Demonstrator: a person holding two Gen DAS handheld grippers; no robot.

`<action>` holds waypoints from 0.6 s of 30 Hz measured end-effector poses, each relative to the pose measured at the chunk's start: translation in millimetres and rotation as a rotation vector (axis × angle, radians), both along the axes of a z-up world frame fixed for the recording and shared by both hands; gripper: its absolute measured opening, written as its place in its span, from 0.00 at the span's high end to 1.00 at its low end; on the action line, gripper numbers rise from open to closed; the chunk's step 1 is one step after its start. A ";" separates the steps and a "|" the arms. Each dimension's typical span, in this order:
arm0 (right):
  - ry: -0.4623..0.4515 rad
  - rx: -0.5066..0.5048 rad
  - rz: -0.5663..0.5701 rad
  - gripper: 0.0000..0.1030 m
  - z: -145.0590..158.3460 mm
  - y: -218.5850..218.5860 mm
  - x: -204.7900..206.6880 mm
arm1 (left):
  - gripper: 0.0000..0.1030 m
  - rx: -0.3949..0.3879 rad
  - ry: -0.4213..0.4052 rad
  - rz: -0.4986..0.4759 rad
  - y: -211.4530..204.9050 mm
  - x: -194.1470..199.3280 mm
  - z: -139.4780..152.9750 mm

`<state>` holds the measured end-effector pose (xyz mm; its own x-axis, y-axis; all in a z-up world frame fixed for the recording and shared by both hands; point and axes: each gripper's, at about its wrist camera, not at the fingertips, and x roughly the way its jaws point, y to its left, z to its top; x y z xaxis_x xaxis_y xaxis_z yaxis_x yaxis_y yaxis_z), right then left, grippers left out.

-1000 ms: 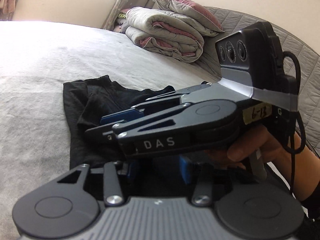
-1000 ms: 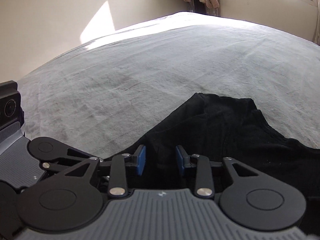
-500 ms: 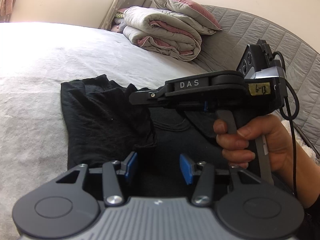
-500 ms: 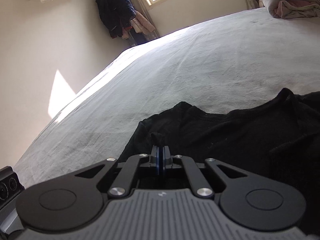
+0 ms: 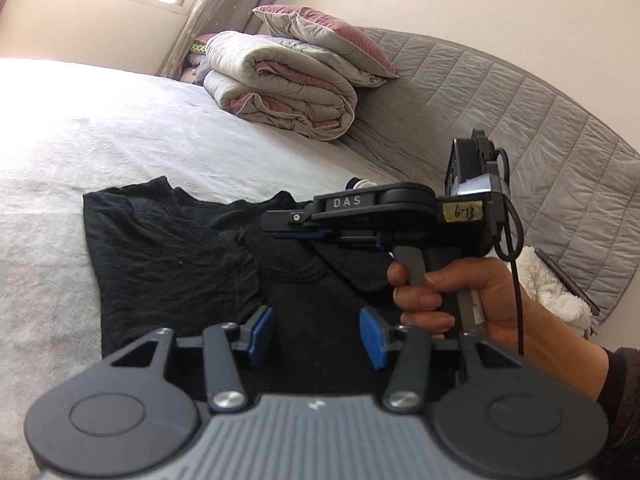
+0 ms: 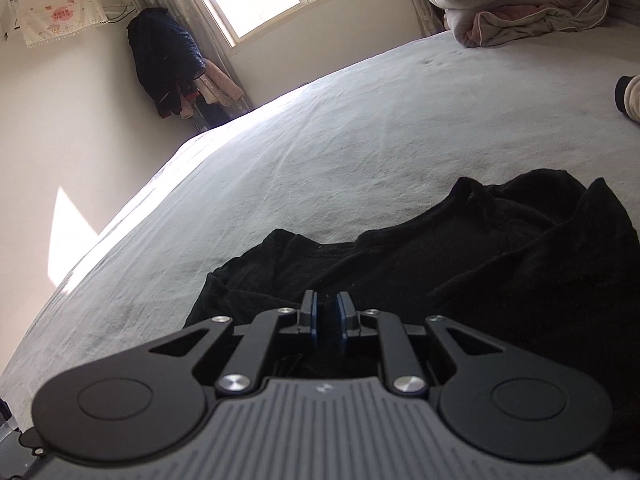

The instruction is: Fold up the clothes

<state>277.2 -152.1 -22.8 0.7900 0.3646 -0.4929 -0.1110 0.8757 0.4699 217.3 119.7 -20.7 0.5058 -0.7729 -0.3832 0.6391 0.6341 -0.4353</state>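
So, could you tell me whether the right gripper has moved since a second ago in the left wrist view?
Yes. The right gripper has swung rightward and rolled upright, uncovering the black garment; it now sits below the folded quilt.

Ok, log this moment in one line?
garment: black shirt partly folded on bed | left gripper: open, empty | right gripper: jaws opening, nothing visibly pinched
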 end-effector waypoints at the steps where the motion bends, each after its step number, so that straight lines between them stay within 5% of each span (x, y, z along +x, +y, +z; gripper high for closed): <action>1: -0.007 0.007 -0.011 0.84 2.6 -4.4 -1.9 | 0.53 -0.022 0.001 0.025 3.6 1.4 0.2; 5: -0.033 0.041 -0.064 0.83 12.2 -22.0 -10.5 | 0.58 -0.040 0.020 0.094 3.1 9.3 -6.3; 10: -0.029 0.043 -0.063 0.83 16.7 -31.8 -23.2 | 0.58 0.068 0.059 0.006 -19.8 12.8 -17.6; 14: -0.010 0.021 -0.030 0.83 13.9 -28.2 -30.6 | 0.55 -0.063 0.049 -0.166 -18.6 3.8 -12.9; 18: 0.007 0.011 -0.006 0.83 11.2 -26.4 -44.7 | 0.49 -0.102 0.027 -0.023 -3.7 5.6 -9.3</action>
<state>232.5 -178.4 -11.6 0.7888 0.3652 -0.4943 -0.1025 0.8712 0.4800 222.9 116.0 -30.0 0.4783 -0.8196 -0.3154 0.6398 0.5712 -0.5142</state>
